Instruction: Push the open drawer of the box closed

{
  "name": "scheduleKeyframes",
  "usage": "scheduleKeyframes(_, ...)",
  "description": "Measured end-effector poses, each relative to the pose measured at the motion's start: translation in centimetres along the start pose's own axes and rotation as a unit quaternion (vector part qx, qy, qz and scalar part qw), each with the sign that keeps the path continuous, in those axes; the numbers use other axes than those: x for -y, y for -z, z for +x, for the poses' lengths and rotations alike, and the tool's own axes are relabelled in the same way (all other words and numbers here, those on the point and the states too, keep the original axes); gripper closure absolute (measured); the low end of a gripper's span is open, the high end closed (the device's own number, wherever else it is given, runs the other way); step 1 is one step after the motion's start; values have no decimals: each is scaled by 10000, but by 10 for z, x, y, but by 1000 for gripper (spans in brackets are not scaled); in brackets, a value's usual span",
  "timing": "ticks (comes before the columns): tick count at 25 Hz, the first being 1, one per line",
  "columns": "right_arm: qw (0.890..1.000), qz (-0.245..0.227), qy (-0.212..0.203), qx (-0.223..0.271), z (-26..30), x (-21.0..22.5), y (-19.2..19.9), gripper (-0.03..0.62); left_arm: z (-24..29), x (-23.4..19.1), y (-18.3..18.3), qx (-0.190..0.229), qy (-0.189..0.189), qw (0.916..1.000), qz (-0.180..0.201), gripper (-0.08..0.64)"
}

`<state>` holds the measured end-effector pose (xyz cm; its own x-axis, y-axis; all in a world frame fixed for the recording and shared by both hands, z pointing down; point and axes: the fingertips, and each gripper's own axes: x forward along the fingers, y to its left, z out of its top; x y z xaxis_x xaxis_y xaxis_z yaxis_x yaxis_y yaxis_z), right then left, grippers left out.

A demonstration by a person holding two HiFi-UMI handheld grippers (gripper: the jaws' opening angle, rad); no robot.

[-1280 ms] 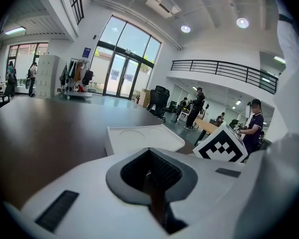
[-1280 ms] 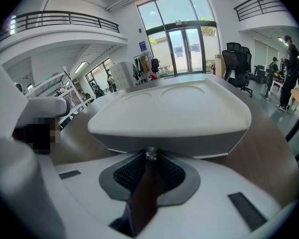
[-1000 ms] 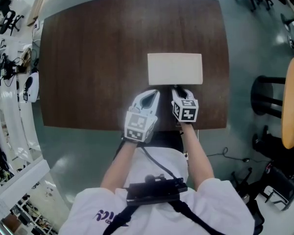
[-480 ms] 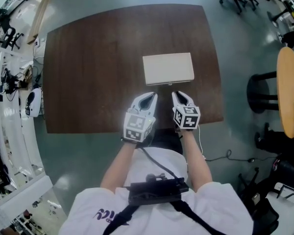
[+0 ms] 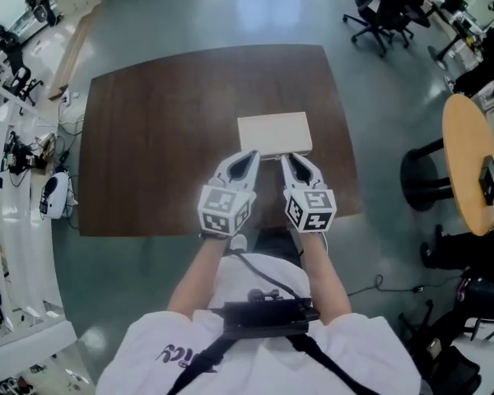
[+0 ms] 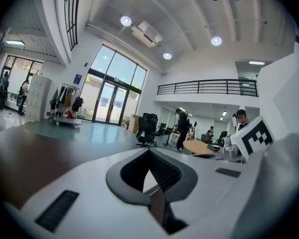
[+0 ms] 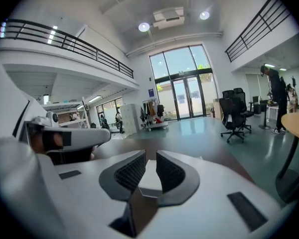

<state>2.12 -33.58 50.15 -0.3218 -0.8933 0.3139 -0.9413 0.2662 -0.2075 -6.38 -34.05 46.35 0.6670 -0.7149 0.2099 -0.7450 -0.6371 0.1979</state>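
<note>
In the head view a cream box (image 5: 273,132) lies flat on the brown table (image 5: 148,155), a little right of centre. From above I see only its lid, with no drawer sticking out. Both grippers hang in the air side by side over the box's near edge, pointing away from me. My left gripper (image 5: 251,153) is shut with nothing in it; its dark pads (image 6: 162,171) meet at the tips. My right gripper (image 5: 290,156) is open, and a narrow gap with nothing in it parts its ribbed pads (image 7: 169,171). A strip of the cream box (image 7: 150,179) shows through that gap.
A round wooden table (image 5: 469,163) and a black stool (image 5: 420,171) stand to the right of the table. Office chairs (image 5: 379,15) are at the far right, white shelving (image 5: 16,220) runs along the left. People (image 6: 182,128) stand far off in the hall.
Both grippers have risen from just in front of the box to hang above its near edge. The table and box now look smaller in the head view.
</note>
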Motion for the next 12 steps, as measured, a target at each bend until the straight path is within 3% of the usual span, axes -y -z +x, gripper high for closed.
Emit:
scheduleKeyframes(7,9984,2,106,554,-17,-22,-45,554,-18,12,-46,437,99,9983,370,551)
scheduleKeyframes(12,9970,-113,103,757,-28,-35,-61,586,-28,17,-54,561,109,9970,518,551)
